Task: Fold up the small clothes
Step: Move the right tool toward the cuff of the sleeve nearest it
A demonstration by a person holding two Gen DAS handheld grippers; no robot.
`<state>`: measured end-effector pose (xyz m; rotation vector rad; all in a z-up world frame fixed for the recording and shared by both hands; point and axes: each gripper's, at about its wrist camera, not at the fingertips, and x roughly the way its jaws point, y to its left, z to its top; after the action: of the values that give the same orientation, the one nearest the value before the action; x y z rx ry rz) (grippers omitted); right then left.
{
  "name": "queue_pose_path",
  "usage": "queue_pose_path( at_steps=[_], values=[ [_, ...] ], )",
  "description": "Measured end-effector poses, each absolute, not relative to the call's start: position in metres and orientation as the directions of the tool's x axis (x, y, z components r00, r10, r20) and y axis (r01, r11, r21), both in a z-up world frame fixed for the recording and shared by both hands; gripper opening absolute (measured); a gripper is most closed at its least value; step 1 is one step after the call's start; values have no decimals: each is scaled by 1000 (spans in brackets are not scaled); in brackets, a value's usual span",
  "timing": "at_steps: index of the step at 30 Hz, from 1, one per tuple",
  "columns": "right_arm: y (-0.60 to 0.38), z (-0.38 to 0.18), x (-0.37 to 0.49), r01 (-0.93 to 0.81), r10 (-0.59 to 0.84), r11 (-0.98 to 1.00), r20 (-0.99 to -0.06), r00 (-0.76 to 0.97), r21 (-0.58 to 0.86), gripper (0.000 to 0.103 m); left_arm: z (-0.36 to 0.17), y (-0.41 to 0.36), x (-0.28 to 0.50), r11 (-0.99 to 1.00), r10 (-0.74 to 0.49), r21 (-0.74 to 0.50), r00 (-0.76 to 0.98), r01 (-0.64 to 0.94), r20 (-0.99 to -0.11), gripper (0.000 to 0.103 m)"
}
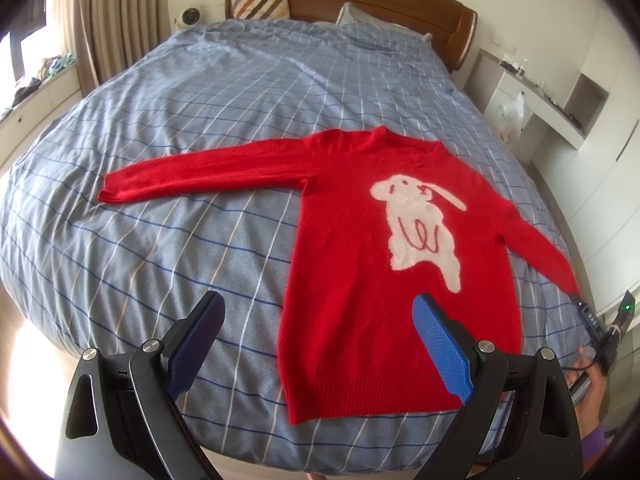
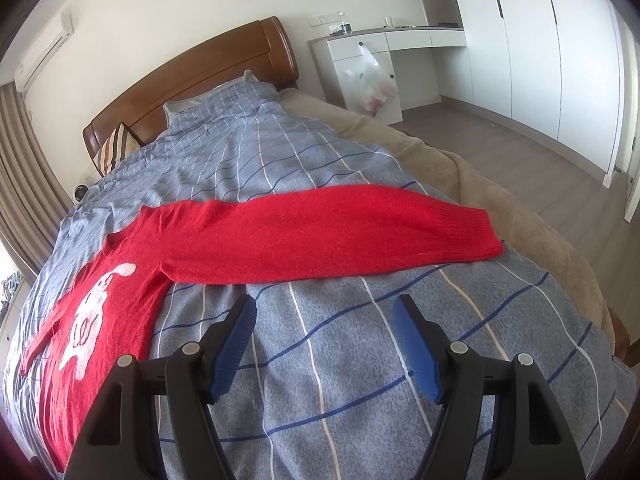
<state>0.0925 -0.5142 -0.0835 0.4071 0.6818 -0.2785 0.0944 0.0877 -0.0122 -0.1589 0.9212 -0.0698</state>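
You are barely getting started: the red sweater (image 1: 352, 248) is lying flat and face up on the bed (image 1: 160, 128), both sleeves spread wide, with no fold made yet. Your left gripper (image 1: 318, 344) is hovering over the near hem, jaws apart and gripping nothing. Your right gripper (image 2: 324, 344) is hanging above bare blanket just short of the right sleeve (image 2: 340, 232), jaws apart too. Both sleeves and the body are still waiting to be folded in
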Motion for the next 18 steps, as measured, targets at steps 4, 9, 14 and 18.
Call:
queue_pose_path(
  at_steps=[4,9,14,18],
  values=[
    [-521,-85,88,391,-115,876,-664,739,283,70,-13,92,94,985,-129,-173,603,-14,-787,96],
    [-523,-85,84,399,-116,871,-669,735,287,70,-17,97,95,983,-132,-183,598,-25,-791,96],
    [-520,-86,82,396,-107,869,-669,736,298,70,-18,100,94,983,-130,-184,596,-30,-793,96],
    [-516,-88,82,391,-98,869,-670,736,302,70,-18,101,94,982,-127,-183,596,-34,-793,96]
  ],
)
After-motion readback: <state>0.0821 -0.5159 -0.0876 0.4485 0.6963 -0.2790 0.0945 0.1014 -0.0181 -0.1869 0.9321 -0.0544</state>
